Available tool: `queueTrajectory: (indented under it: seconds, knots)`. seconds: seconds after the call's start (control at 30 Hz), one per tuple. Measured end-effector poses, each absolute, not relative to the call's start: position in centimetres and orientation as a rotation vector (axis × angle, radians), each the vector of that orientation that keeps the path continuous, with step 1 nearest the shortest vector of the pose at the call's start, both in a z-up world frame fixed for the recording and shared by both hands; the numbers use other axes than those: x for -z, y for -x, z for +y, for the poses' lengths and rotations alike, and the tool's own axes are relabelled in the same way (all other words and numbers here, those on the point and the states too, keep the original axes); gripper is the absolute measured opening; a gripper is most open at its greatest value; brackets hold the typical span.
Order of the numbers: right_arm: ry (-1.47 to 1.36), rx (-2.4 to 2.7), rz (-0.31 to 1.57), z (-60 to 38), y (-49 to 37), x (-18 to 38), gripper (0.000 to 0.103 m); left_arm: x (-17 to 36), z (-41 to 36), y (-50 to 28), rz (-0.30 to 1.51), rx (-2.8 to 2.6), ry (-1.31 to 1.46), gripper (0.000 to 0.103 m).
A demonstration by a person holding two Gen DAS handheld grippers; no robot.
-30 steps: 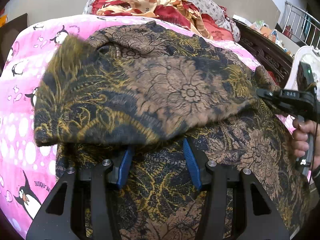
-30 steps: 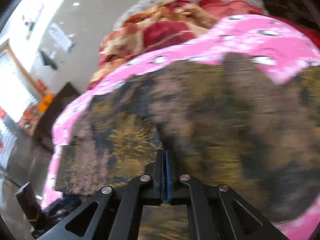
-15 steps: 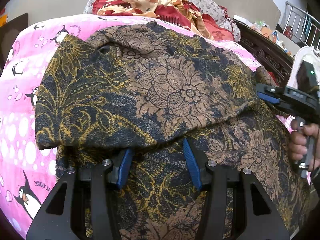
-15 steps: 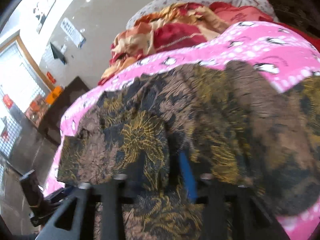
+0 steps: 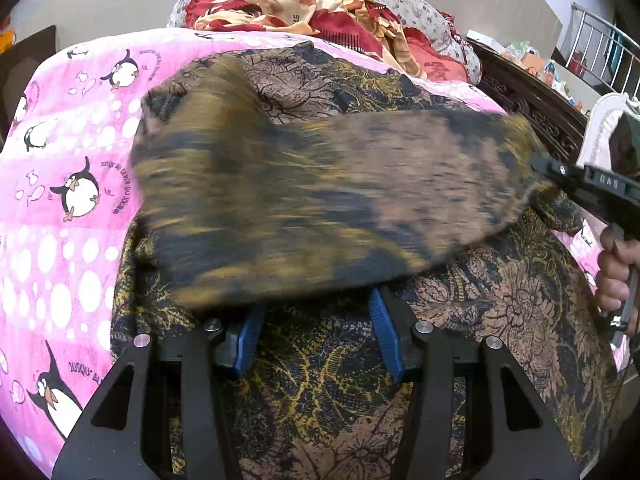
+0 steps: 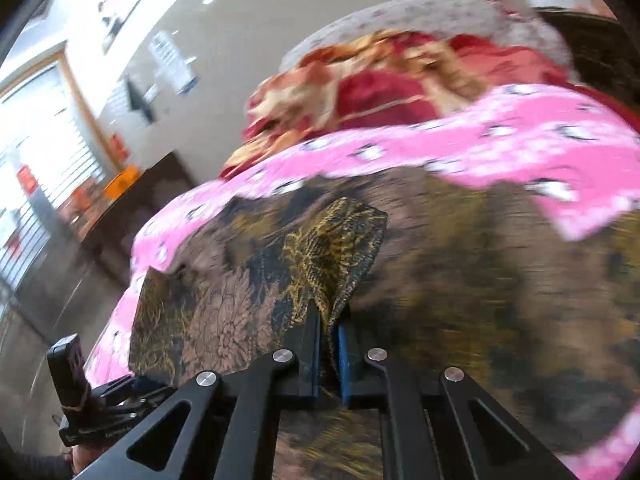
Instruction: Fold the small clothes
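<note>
A pink penguin-print blanket [image 5: 60, 184] covers the bed at left, and on it lies a dark floral garment [image 5: 500, 300] in black, brown and gold. Across the middle of the left wrist view, an upper fold [image 5: 320, 200] of the garment is lifted over the lower layer, blurred with motion. At the bottom, the left gripper [image 5: 316, 340] has its jaws spread over the lower layer, their blue pads [image 5: 384, 336] pressing on nothing; the lifted fold drapes just over their tips. At far right, the right gripper [image 5: 538, 164] meets the fold's end, a person's hand [image 5: 616, 276] on its handle. In the right wrist view, the right gripper [image 6: 329, 344] has just been closing, its jaws pinching a bunched corner of the cloth [image 6: 336, 248], which stands up between them. Behind the blanket lies a heap of red and cream bedding [image 5: 304, 4].
</note>
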State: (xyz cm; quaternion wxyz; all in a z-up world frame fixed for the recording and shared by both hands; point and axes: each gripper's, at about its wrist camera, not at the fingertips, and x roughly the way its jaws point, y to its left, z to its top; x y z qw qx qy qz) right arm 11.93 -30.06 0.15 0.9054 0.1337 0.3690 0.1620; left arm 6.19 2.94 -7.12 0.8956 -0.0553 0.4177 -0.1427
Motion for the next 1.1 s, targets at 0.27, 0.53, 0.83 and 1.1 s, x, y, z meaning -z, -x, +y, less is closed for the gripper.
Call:
queueTrajectory:
  seconds: [0.27, 0.53, 0.83, 1.1]
  knots:
    - [-0.179, -0.114, 0.942, -32.7, -12.0, 2.7, 0.006, 7.1, 3.0, -6.2, 0.863, 0.299, 0.121, 0.050]
    - [-0.053, -0.036, 0.833, -32.4, -9.1, -1.9, 0.050, 3.8, 5.8, -3.4, 0.742, 0.206, 0.153, 0.050]
    - [-0.083, -0.175, 0.822, -29.9, -9.9, 0.4, 0.043, 4.1, 3.3, -12.9, 0.834, 0.141, 0.136, 0.050]
    - [-0.219, -0.168, 0.818, -32.3, -10.3, 0.5, 0.039, 5.5, 4.2, -12.6, 0.834, 0.018, 0.041, 0.047]
